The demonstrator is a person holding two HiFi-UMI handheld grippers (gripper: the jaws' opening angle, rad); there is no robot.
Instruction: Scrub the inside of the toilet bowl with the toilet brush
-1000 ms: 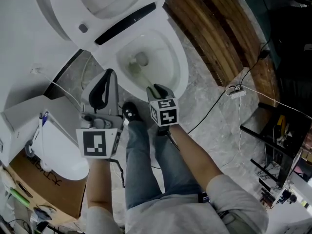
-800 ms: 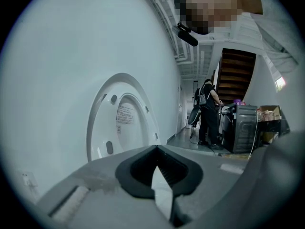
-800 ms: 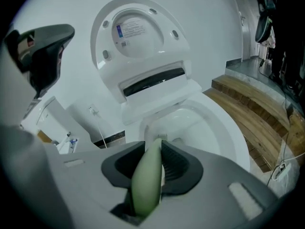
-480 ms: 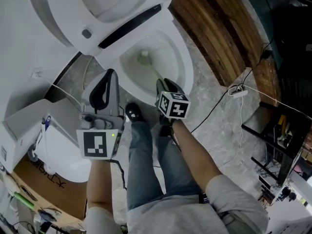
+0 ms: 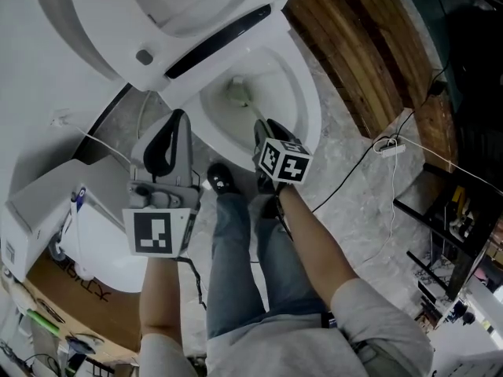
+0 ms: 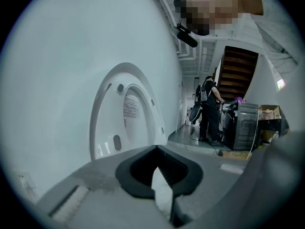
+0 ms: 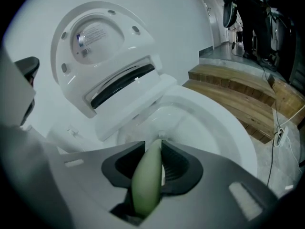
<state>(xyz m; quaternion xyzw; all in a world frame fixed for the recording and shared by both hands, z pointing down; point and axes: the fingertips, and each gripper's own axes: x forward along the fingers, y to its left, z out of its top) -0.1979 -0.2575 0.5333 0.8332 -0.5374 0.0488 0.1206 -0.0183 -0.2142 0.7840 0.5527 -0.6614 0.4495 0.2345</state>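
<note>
The white toilet bowl (image 5: 311, 110) lies open ahead of me, its seat and lid (image 5: 157, 14) raised. My right gripper (image 5: 265, 127) hangs over the bowl's near rim, shut on the pale green handle of the toilet brush (image 7: 147, 180). The handle runs down into the bowl, and the brush head (image 5: 238, 93) rests against the inner wall near the water. In the right gripper view the bowl (image 7: 228, 128) fills the space beyond the jaws. My left gripper (image 5: 176, 118) is held to the left of the bowl, shut and empty, facing the raised lid (image 6: 126, 113).
A wooden platform (image 5: 354, 45) runs along the right of the toilet. A cable with a power strip (image 5: 389, 148) crosses the stone floor. A white bin (image 5: 94, 246) and a cardboard box (image 5: 71, 293) stand at lower left. My legs (image 5: 244, 250) stand before the bowl. A distant person (image 6: 209, 109) stands by an appliance.
The right gripper pushed the brush forward, and the brush head slid from the near left of the bowl toward its back. The left gripper stayed put.
</note>
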